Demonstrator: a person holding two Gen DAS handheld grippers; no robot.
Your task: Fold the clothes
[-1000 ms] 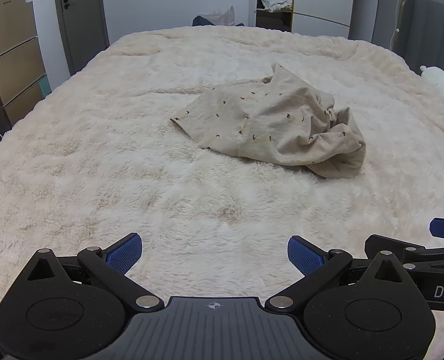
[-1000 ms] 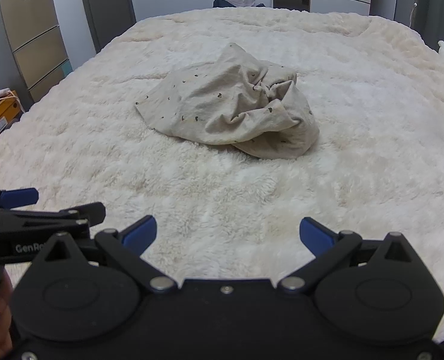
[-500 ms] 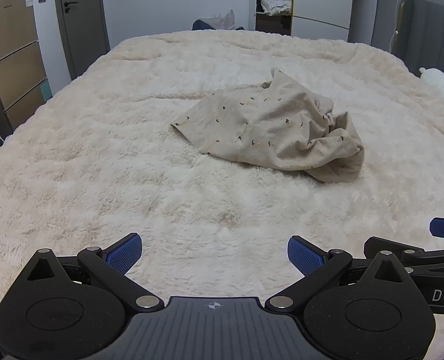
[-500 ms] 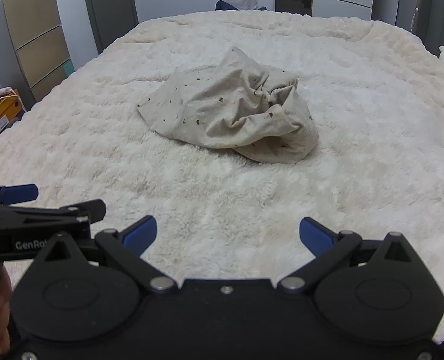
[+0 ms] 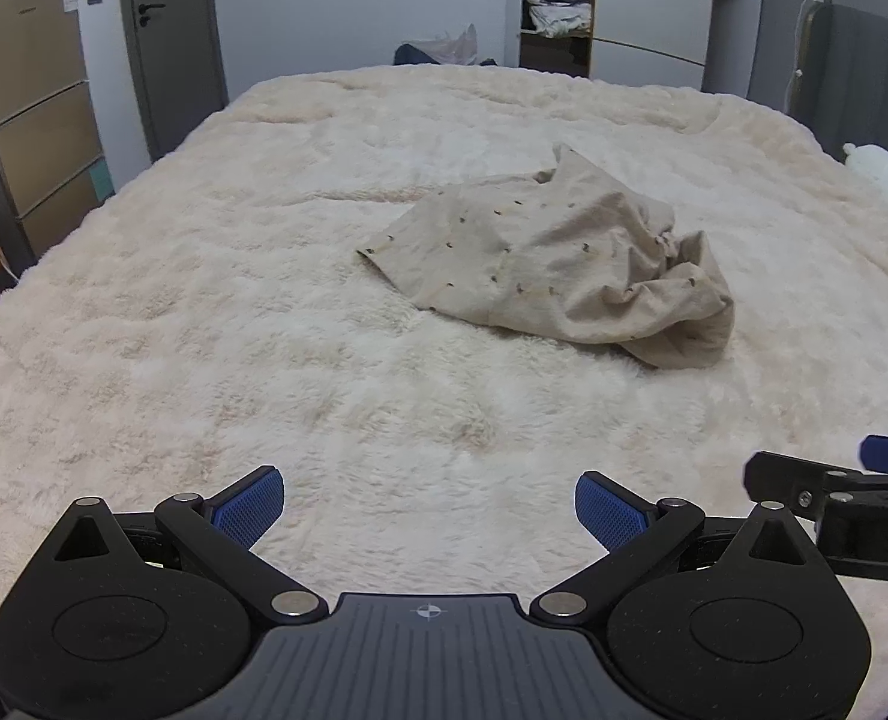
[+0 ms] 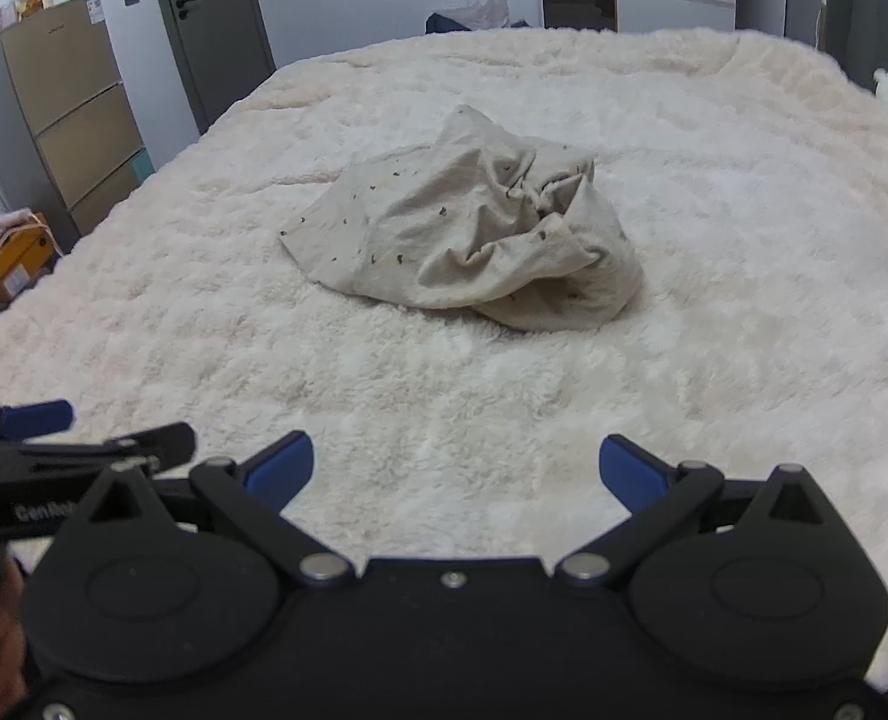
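A crumpled beige garment with small dark marks (image 5: 558, 267) lies in a heap near the middle of the bed; it also shows in the right wrist view (image 6: 474, 234). My left gripper (image 5: 429, 507) is open and empty, low over the blanket, well short of the garment. My right gripper (image 6: 453, 471) is open and empty, also short of the garment. Each gripper shows at the edge of the other's view: the right one (image 5: 852, 492) at the right, the left one (image 6: 54, 444) at the left.
A fluffy cream blanket (image 5: 204, 312) covers the whole bed. A tan drawer cabinet (image 5: 30, 120) and a grey door (image 5: 171, 42) stand at the left. An open wardrobe (image 5: 558, 6) is beyond the bed. A white soft toy (image 5: 882, 177) lies at the right edge.
Both views have tilted up and pulled back a little, so the garment sits lower and smaller in frame. The garment itself has not moved. Both grippers stay open.
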